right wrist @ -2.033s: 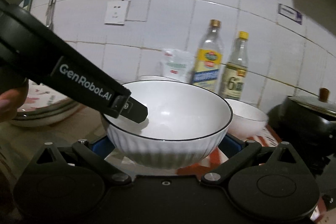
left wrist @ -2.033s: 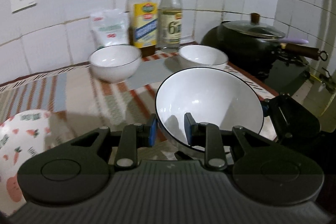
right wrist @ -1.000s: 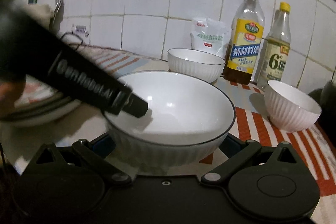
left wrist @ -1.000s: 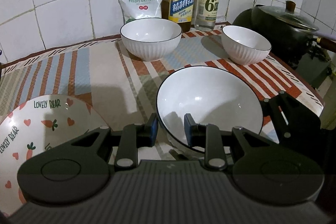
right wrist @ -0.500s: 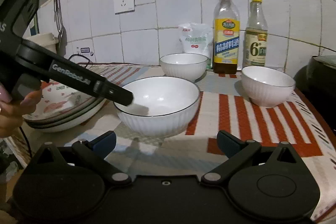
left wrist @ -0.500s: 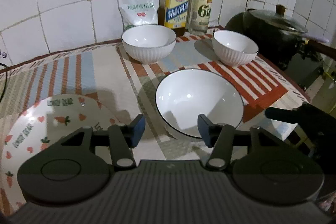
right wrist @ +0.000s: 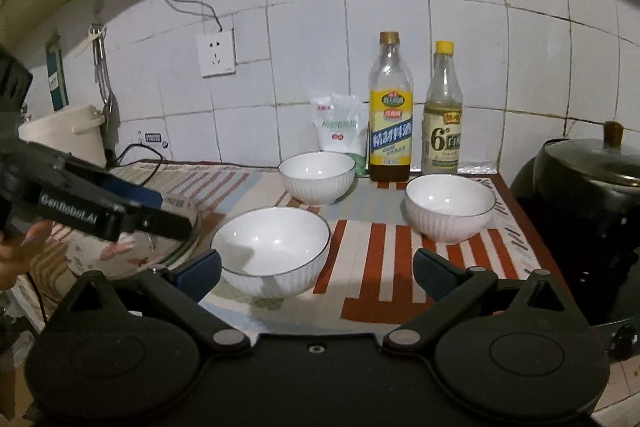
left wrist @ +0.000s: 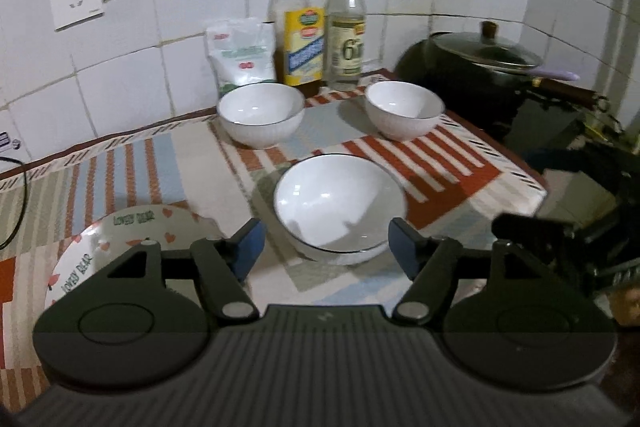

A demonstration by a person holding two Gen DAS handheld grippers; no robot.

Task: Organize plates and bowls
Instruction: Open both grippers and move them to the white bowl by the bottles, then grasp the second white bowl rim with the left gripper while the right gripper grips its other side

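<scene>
Left gripper (left wrist: 323,242) and right gripper (right wrist: 317,271): jaws spread, empty. Large bowl (left wrist: 339,202) on striped cloth (left wrist: 452,163), free. Judged: between grasps; next, small bowl (right wrist: 449,206) at 1 o'clock, right gripper pinching rim.

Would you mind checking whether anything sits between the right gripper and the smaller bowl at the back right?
Nothing visible does. The right gripper is open, and only bare striped mat lies between it and the back-right bowl. The large bowl sits by its left jaw, off that line.
</scene>
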